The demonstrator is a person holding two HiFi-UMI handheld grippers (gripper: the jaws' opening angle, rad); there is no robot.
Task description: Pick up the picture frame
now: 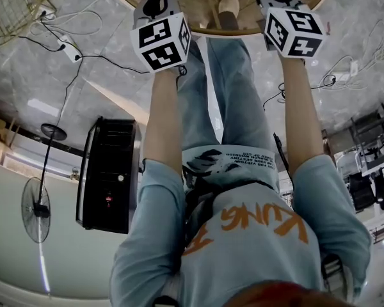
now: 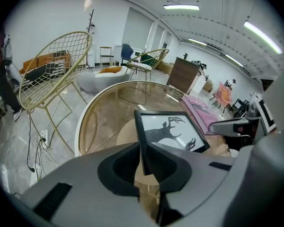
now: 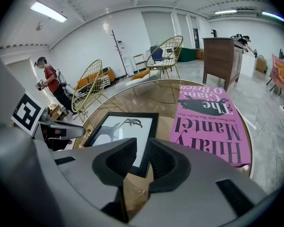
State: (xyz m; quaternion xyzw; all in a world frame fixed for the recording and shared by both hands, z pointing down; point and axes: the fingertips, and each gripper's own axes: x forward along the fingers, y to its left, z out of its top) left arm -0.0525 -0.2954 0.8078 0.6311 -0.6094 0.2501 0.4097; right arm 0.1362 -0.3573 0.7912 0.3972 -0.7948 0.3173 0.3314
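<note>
Left gripper (image 2: 143,150): jaws pressed onto the left edge of the picture frame (image 2: 173,132)
Right gripper (image 3: 141,150): jaws pinching the frame's near right corner
Picture frame: between both grippers, at the near side of the round glass table (image 2: 102,112), left of the pink book (image 3: 210,122)

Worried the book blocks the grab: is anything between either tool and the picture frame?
Nothing visible. The picture frame has its edge between the jaws of the left tool and its corner between those of the right tool. The pink book lies beside it, apart.
</note>
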